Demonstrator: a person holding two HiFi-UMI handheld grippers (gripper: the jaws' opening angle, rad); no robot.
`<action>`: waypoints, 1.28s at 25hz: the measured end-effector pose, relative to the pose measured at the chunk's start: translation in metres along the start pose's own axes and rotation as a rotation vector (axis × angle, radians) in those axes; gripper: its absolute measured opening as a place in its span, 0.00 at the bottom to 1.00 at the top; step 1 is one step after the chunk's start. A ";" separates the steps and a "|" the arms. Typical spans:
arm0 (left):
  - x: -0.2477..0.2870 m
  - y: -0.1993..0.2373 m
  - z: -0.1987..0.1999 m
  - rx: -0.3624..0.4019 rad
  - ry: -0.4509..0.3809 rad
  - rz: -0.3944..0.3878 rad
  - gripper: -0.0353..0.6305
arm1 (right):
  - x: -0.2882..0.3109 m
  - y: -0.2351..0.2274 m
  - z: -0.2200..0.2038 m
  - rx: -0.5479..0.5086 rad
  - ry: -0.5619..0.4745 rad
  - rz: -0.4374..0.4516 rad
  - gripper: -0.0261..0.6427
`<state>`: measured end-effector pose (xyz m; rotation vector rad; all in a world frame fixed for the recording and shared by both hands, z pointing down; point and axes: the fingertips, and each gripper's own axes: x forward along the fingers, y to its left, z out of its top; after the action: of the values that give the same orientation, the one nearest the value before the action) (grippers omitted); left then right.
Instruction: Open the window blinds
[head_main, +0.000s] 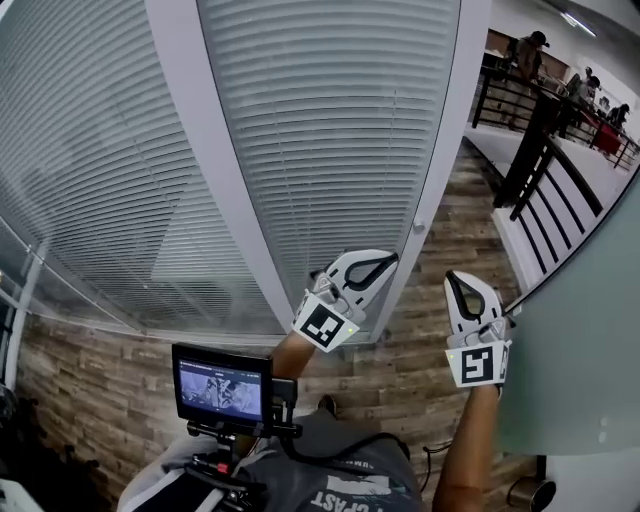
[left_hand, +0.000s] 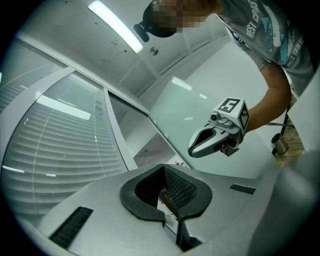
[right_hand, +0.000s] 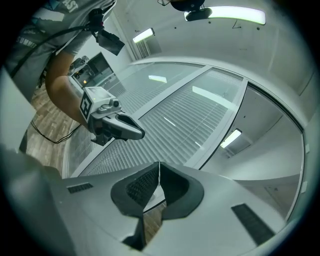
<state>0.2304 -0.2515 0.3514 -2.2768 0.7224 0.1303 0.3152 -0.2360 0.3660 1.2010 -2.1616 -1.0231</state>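
With my left gripper (head_main: 385, 262) and right gripper (head_main: 458, 282) both closed on nothing, the shut blinds (head_main: 330, 120) stand just ahead, and what may be their knob (head_main: 419, 228), on the upright frame (head_main: 445, 150), lies nearer my left tips.

You stand on a wood-plank floor (head_main: 440, 250). A small monitor (head_main: 222, 384) at your chest is lit. A black railing (head_main: 545, 160) runs on your right, with people (head_main: 527, 55) beyond it.
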 end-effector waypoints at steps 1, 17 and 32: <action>0.004 0.005 -0.007 -0.001 -0.001 -0.002 0.06 | 0.007 -0.002 -0.003 0.001 0.011 0.003 0.05; 0.027 0.011 -0.065 -0.056 -0.017 -0.045 0.06 | 0.058 0.011 -0.043 -0.007 0.077 0.011 0.05; 0.015 0.009 -0.095 -0.085 0.055 -0.063 0.06 | 0.107 0.019 -0.073 0.040 0.102 0.041 0.05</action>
<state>0.2273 -0.3278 0.4103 -2.3902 0.6837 0.0705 0.3005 -0.3487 0.4299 1.1958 -2.1282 -0.8864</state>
